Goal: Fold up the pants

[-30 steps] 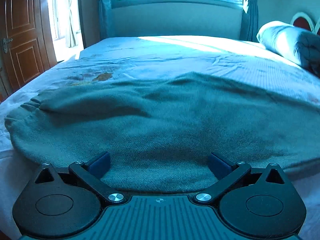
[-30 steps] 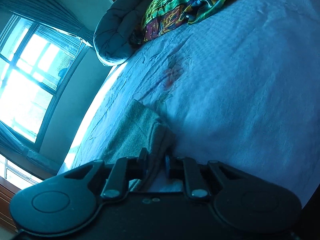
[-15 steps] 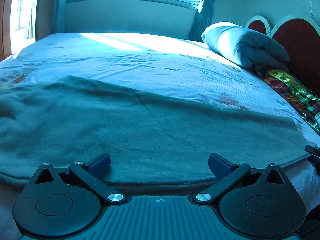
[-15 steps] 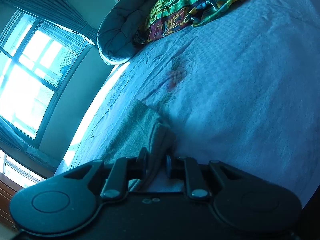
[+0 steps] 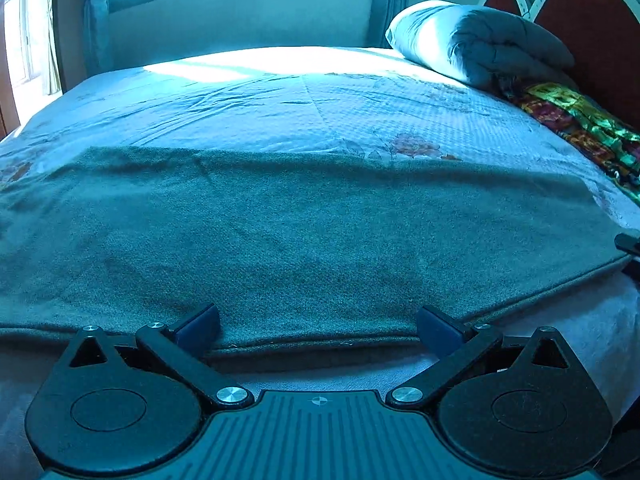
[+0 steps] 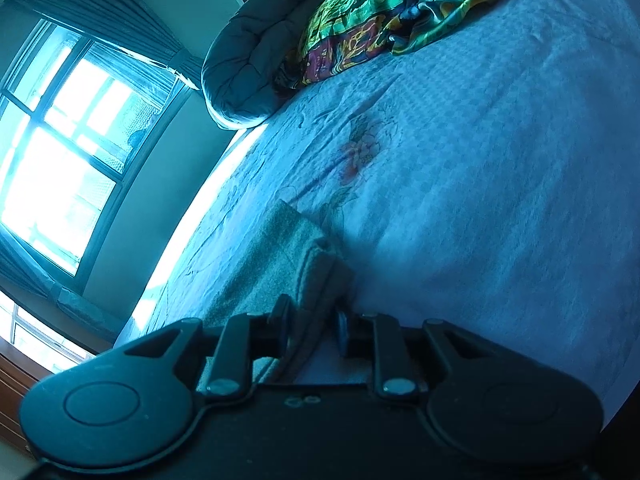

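Left view swung toward headboard [image 5: 592, 20]; pants [image 5: 304, 232] flat on bed [image 5: 280, 100].

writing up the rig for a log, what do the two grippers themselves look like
Both are matte black plastic. The left gripper has two rounded lobes with embossed circles, triangular cutouts, slanted link bars on silver rivets, a ribbed centre panel with a small crosshair mark, and dark blue finger pads. The right gripper has the same lobes, bars and rivets, but a smooth centre. No cables or sleeves show.
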Demonstrator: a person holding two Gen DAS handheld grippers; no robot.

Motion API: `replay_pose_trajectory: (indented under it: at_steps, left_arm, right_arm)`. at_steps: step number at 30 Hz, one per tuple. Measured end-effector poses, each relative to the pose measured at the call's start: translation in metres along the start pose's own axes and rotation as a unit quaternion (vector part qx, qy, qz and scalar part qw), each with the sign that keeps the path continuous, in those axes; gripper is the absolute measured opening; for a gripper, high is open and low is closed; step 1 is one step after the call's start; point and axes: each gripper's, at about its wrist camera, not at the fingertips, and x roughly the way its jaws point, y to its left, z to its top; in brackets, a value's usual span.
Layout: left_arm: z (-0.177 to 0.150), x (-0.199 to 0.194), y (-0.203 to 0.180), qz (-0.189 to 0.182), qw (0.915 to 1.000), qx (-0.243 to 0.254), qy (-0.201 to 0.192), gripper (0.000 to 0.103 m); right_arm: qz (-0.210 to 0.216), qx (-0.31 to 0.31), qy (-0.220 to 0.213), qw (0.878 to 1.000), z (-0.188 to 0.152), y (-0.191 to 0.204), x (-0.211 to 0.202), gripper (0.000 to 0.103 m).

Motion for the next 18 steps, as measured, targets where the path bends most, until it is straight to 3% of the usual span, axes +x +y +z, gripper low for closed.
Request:
replay_pose_trajectory:
  at_steps: [8,10,12,15,18]
  left_arm:
    - [-0.006,0.005,-0.009,0.024,0.9996,0.015,-0.009,0.103]
    - [-0.002,0.002,-0.003,0.009,0.9999,0.008,-0.012,0.103]
    - [0.002,-0.009,0.017,0.000,0.9997,0.006,-0.024,0.103]
    - [0.006,-0.028,0.082,0.025,0.9984,-0.018,-0.048,0.103]
    - [0.006,-0.048,0.167,0.077,0.9941,-0.047,-0.061,0.103]
  right_arm:
    - [-0.031,-0.062,-0.005,0.998,-0.001,0.027,-0.002,0.008]
    - [-0.018,-0.081,-0.013,0.996,0.000,0.046,-0.009,0.008]
    - [0.008,-0.131,-0.017,0.991,-0.004,0.084,-0.017,0.008]
    - [0.052,-0.207,-0.009,0.977,-0.026,0.148,-0.020,0.008]
    - [0.089,-0.263,0.011,0.961,-0.069,0.210,-0.010,0.008]
